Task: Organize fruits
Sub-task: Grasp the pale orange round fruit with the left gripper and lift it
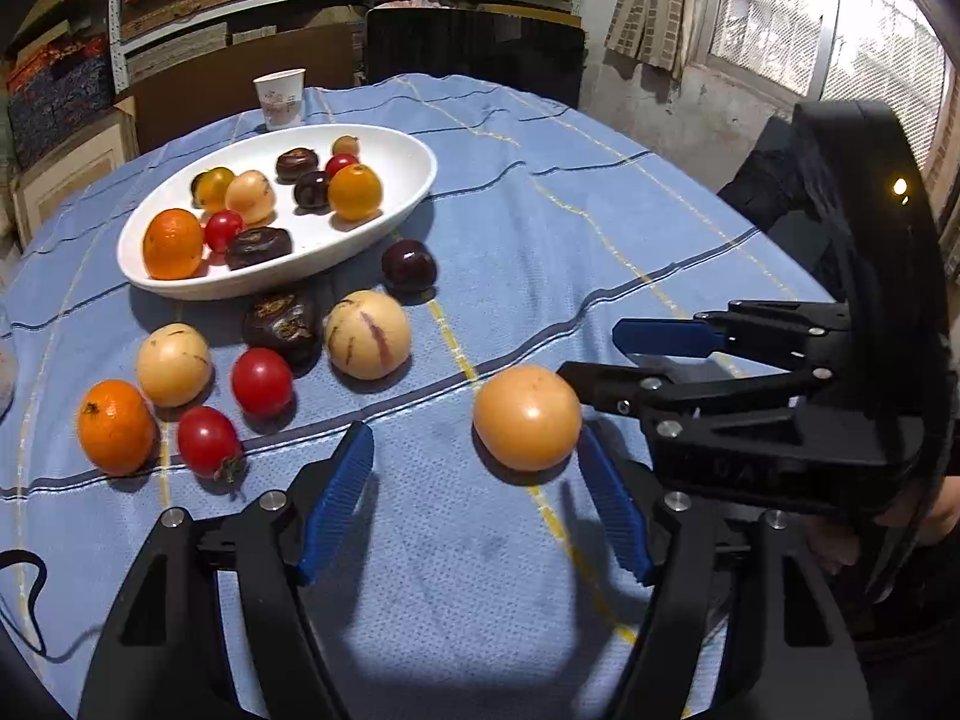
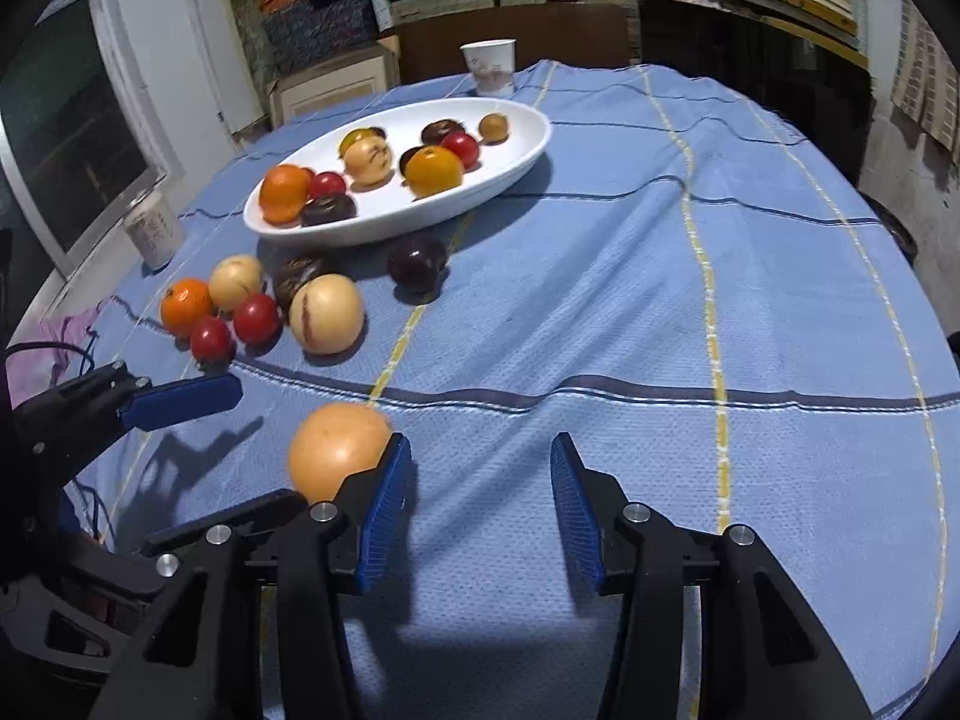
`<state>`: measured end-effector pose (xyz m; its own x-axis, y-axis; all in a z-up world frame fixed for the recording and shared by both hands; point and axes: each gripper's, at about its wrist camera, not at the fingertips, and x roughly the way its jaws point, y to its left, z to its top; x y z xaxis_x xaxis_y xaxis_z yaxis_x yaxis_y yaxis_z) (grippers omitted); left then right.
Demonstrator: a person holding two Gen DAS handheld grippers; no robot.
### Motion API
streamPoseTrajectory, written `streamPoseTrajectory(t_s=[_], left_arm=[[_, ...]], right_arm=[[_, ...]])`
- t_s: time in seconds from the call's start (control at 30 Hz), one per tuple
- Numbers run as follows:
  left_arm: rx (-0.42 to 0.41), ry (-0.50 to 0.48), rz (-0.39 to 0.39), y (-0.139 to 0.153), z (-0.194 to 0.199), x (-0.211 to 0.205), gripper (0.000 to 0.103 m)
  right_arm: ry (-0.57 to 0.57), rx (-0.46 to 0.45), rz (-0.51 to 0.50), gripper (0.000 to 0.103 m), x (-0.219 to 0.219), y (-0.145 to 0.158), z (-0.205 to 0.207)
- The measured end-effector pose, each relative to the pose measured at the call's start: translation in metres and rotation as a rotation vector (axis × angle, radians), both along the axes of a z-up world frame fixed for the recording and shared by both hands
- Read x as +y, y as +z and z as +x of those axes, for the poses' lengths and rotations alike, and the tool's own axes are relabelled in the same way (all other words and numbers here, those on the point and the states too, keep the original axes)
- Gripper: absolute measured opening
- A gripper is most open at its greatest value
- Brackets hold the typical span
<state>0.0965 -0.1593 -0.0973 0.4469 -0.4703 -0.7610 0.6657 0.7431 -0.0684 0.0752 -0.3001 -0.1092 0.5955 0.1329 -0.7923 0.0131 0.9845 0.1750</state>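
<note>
Spread on the left gripper (image 1: 474, 504), pinching nothing; spread too on the right gripper (image 2: 480, 510), narrower, likewise empty. Just ahead of the left jaws, off centre toward their right-hand finger, the pale orange fruit (image 1: 527, 418), sitting on the blue tablecloth (image 1: 600, 210). Outside the right jaws altogether, tight against the outer face of their left-hand finger; touching or not, cannot tell. Likely the step in hand: gathering this stray fruit and carrying it to the white dish (image 1: 414, 150), well beyond both pairs of jaws, ahead and to the left.

Best done with one gripper only. For the left: first draw the right gripper back and aside, since crowded close to the fruit's far flank. Then shift sideways until centred on the fruit, push forward until past its widest part, and close gently. Round and smooth by the look of it, so liable to roll or squirt out of an off-centre pinch. Keep the pads low, near the cloth but not snagging it. Lift straight before swinging toward the dish. Steer clear of the striped pale fruit (image 1: 367, 334) and its neighbours lying between jaws and dish. Lower into a bare patch of the dish, then release, rather than dropping onto fruit already there.
</note>
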Motion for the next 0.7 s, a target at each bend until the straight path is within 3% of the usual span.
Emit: streamPoseTrajectory(t_s=[0.13,0.23,0.57,0.7], left_arm=[[0.04,0.015,-0.013,-0.002,0.004,0.008,0.072],[0.048,0.026,-0.014,-0.004,0.005,0.014,0.075],[0.116,0.022,-0.006,-0.014,0.02,-0.003,0.073],[0.092,-0.018,0.017,-0.014,0.013,-0.011,0.042]], right_arm=[[0.086,0.023,0.122,0.045,0.004,0.0,0.008],[0.121,0.03,0.137,0.046,0.007,0.002,0.007],[-0.031,-0.101,-0.003,0.047,-0.012,0.029,-0.014],[-0.049,-0.104,0.003,0.047,-0.017,0.028,-0.016]])
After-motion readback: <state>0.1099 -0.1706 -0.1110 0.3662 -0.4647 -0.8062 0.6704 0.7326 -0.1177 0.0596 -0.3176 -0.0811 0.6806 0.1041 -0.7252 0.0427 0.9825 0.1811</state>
